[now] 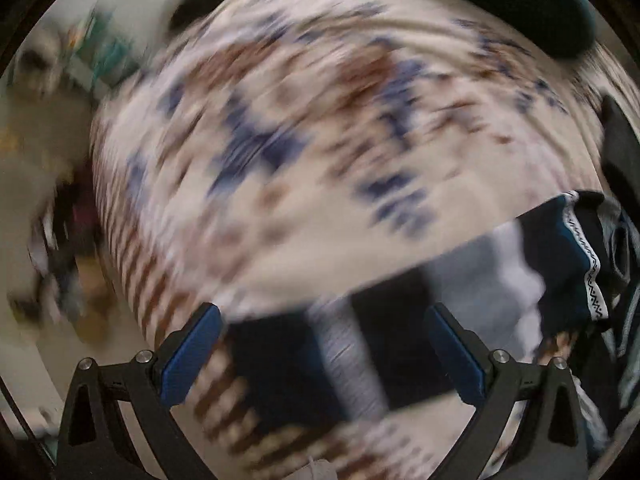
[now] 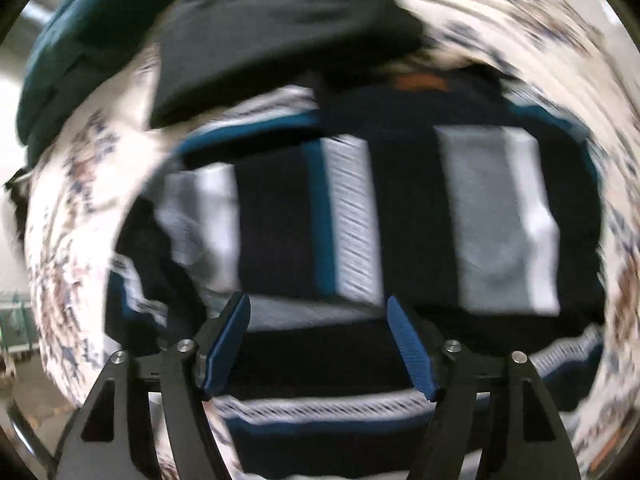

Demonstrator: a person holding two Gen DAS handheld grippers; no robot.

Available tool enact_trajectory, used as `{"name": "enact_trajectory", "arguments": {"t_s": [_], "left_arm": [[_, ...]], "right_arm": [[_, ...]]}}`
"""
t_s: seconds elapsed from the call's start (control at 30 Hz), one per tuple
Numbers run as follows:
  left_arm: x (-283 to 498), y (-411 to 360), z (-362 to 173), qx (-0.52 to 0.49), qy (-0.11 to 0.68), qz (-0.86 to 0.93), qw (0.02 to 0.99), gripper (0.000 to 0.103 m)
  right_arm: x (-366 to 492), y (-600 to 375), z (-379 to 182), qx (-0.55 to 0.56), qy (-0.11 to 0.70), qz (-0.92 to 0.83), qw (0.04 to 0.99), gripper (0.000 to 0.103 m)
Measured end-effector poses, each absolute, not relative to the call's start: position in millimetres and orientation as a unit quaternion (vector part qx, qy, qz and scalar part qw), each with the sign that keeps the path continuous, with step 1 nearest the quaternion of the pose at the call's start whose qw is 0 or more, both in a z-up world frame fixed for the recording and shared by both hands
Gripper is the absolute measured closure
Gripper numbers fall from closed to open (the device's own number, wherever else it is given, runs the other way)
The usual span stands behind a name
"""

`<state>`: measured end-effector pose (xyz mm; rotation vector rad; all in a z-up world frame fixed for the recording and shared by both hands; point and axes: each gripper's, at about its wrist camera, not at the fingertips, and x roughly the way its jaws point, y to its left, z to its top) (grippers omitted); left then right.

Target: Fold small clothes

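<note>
Striped garment (image 2: 360, 216) lies below right gripper (image 2: 318, 344), jaws apart, gripping nothing

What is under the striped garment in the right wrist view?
The striped garment lies on a patterned sheet, which shows around it on both sides. A black folded garment sits beyond it. Whatever is directly beneath the stripes is covered.

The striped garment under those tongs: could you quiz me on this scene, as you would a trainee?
1. True or false: the right tongs grip the striped garment.
2. What lies under the garment: A) bare wood B) a patterned cloth C) a metal tray?
3. What colour are the pads of the left tongs?

Key: 1 false, they stand open above it. 2 B. 3 blue.
</note>
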<state>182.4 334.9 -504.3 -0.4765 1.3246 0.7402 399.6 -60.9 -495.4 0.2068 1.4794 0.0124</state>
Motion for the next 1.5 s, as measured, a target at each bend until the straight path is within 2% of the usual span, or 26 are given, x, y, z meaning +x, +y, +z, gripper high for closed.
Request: {"name": "enact_trajectory", "arguments": {"t_s": [0.13,0.17,0.27,0.33,0.4,0.43,0.47,0.5,0.73,0.93,1.0,1.03,1.07,1.1,1.13,1.23,1.4,1.47,1.5], "left_arm": [[110,364,-534,-0.341,0.576,0.352,0.654,0.002],[101,367,-543,-0.366,0.571,0.35,0.646,0.006],[84,378,-572,-0.453,0.542,0.332,0.625,0.01],[89,379,-585,-0.485,0.518,0.311,0.632,0.016],[102,377,-591,-0.466,0.526,0.304,0.643,0.042],[113,374,-591,-0.443,0.535,0.303,0.653,0.071],[118,375,-590,-0.436,0.535,0.302,0.658,0.096],[123,375,-586,-0.434,0.529,0.297,0.666,0.098],[149,420,-534,-0.418,0.455,0.303,0.726,0.098],[145,477,-561,-0.481,0.446,0.288,0.698,0.094],[120,482,-563,-0.534,0.418,0.276,0.681,0.086],[111,482,-563,-0.555,0.402,0.272,0.675,0.074],[99,478,-564,-0.581,0.385,0.272,0.663,0.049],[86,472,-568,-0.608,0.368,0.278,0.646,0.04],[75,466,-571,-0.631,0.347,0.28,0.635,0.036],[67,445,-585,-0.674,0.326,0.279,0.601,0.036],[96,434,-603,-0.672,0.318,0.302,0.597,0.036],[112,438,-600,-0.65,0.322,0.316,0.611,0.039],[125,440,-592,-0.623,0.327,0.329,0.63,0.046]], "right_arm": [[380,-108,-508,0.08,0.689,-0.042,0.719,0.03],[378,-116,-508,0.083,0.693,-0.047,0.715,0.03],[368,-124,-521,0.102,0.703,-0.059,0.702,0.03],[363,-122,-526,0.096,0.703,-0.061,0.702,0.03],[360,-118,-529,0.086,0.704,-0.058,0.702,0.03],[358,-116,-531,0.082,0.706,-0.056,0.702,0.03],[357,-113,-532,0.079,0.706,-0.054,0.702,0.03],[356,-112,-534,0.073,0.707,-0.052,0.702,0.03],[352,-103,-538,0.062,0.702,-0.045,0.708,0.03],[354,-100,-542,0.067,0.704,-0.039,0.706,0.03],[357,-96,-544,0.07,0.702,-0.037,0.708,0.03],[357,-98,-544,0.072,0.702,-0.036,0.708,0.03],[356,-100,-545,0.074,0.701,-0.035,0.708,0.03],[355,-101,-544,0.075,0.701,-0.035,0.708,0.03],[355,-101,-545,0.076,0.701,-0.036,0.708,0.03],[360,-104,-550,0.078,0.703,-0.045,0.706,0.03],[361,-107,-558,0.074,0.702,-0.057,0.706,0.03],[362,-111,-560,0.066,0.7,-0.062,0.708,0.03],[366,-105,-564,0.062,0.7,-0.063,0.709,0.03]]}}
